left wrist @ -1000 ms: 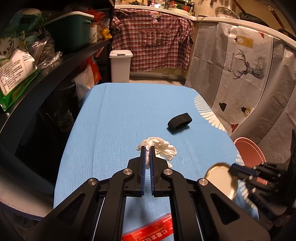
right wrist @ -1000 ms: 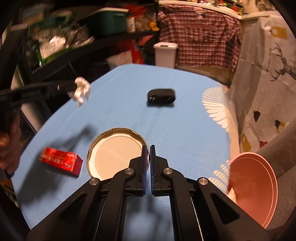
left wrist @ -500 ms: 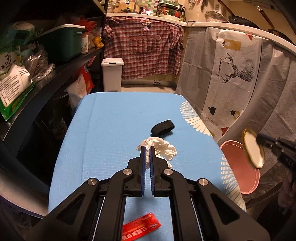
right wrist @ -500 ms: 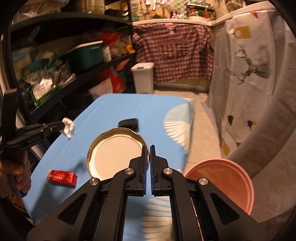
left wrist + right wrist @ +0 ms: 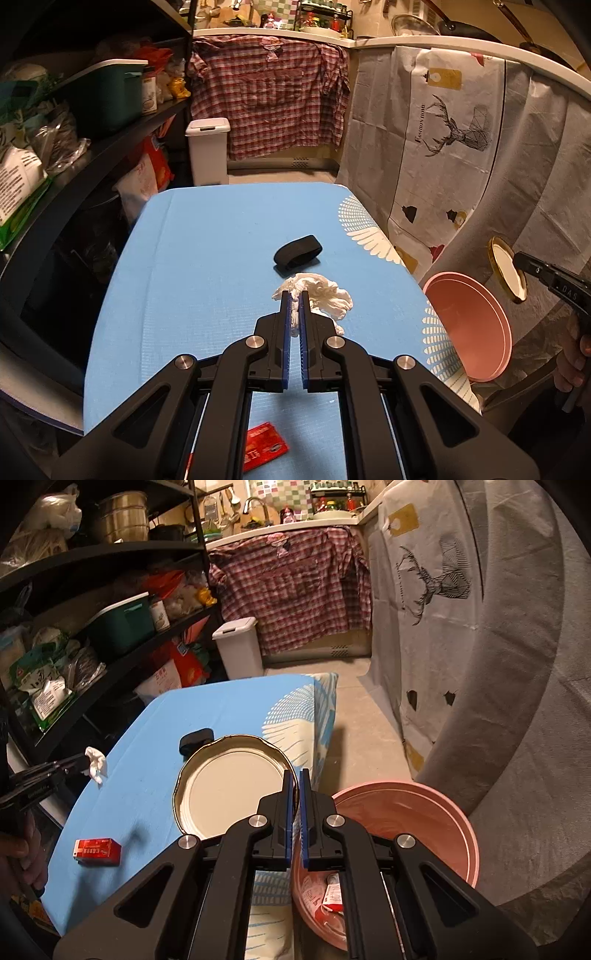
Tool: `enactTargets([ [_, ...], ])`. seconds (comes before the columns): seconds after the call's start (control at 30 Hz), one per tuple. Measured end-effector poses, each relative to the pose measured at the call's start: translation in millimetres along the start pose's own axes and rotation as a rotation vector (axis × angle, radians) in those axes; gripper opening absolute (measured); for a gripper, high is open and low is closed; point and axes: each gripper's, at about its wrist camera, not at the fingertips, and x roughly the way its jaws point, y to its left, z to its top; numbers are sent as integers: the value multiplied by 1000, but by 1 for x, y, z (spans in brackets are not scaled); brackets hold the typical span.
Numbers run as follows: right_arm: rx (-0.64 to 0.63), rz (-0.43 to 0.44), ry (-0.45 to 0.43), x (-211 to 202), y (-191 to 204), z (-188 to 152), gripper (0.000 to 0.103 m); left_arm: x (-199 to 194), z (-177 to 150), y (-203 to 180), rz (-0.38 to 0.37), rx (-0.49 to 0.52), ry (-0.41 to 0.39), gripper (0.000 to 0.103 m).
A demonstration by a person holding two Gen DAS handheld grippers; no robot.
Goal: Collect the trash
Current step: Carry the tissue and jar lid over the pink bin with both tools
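My left gripper [image 5: 294, 295] is shut on a crumpled white tissue [image 5: 325, 295] and holds it above the blue table [image 5: 207, 280]; it also shows in the right wrist view [image 5: 95, 763]. My right gripper [image 5: 294, 773] is shut on the rim of a gold jar lid [image 5: 232, 786], held past the table's right edge beside a pink bin [image 5: 424, 812]. The lid also shows in the left wrist view [image 5: 506, 269], above the pink bin [image 5: 469, 325]. A red packet [image 5: 96, 850] and a black band [image 5: 298, 252] lie on the table.
The pink bin holds some wrappers [image 5: 332, 897]. A black shelf rack [image 5: 74, 147] full of goods stands along the table's left side. A white pedal bin [image 5: 208, 149] stands beyond the table. A deer-print sheet [image 5: 443, 147] hangs on the right.
My right gripper has lifted the lid off the table and carried it right, to beside the pink bin. My left gripper has risen with the tissue.
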Motion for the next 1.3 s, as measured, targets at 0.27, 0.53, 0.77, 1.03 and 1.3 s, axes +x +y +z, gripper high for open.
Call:
enactTargets([
  [0.27,8,-12,-3,1,-9,-2,4,7,3,-18,-16,18,4,4],
  [0.53,36,-33,-9,-4,-27,-2,4,18,6,-39,-34,39,16,4],
  [0.77,46,-55,-7,-5,-39,-3,4,25,10,-57,-56,54,18,4],
  [1.03,60,-80,-4,-7,-50,-3,4,33,11,-76,-79,75,27,4],
  [1.3,85,-118,11,-8,-65,-6,4,42,13,-92,-98,94,37,4],
])
